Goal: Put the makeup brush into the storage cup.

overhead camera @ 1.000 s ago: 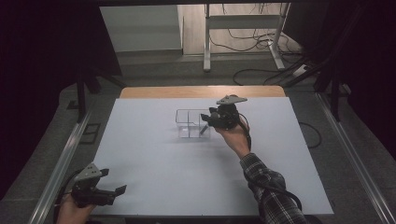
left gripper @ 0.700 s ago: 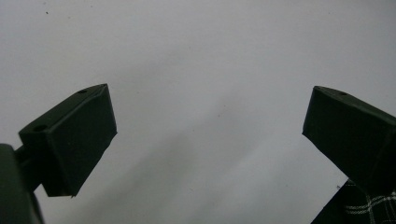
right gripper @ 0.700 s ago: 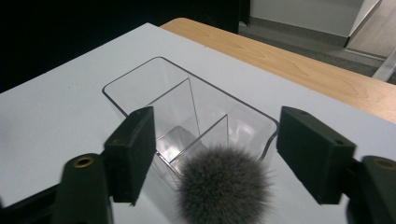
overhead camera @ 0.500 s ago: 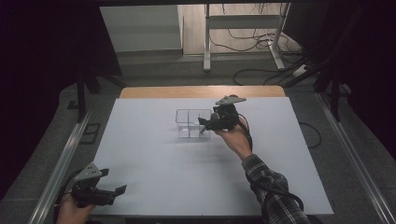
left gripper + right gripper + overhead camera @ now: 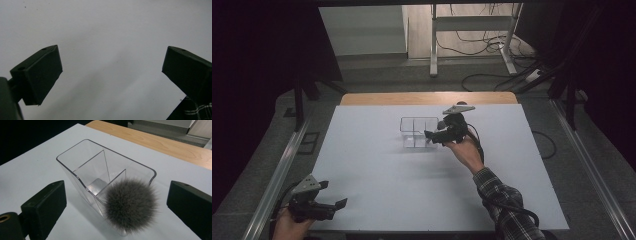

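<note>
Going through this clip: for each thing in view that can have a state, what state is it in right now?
Clear divided container: upright on the white table, compartments open at the top.
Grey fluffy ball: sitting in the container's near compartment, bulging above its rim, untouched by either pad.
Right gripper: open, jaws have just been opening, standing wide on either side of the ball.
Left gripper: open, nothing between the jaws, over bare table.

White table (image 5: 377, 200), cables (image 5: 492, 42) behind
</note>
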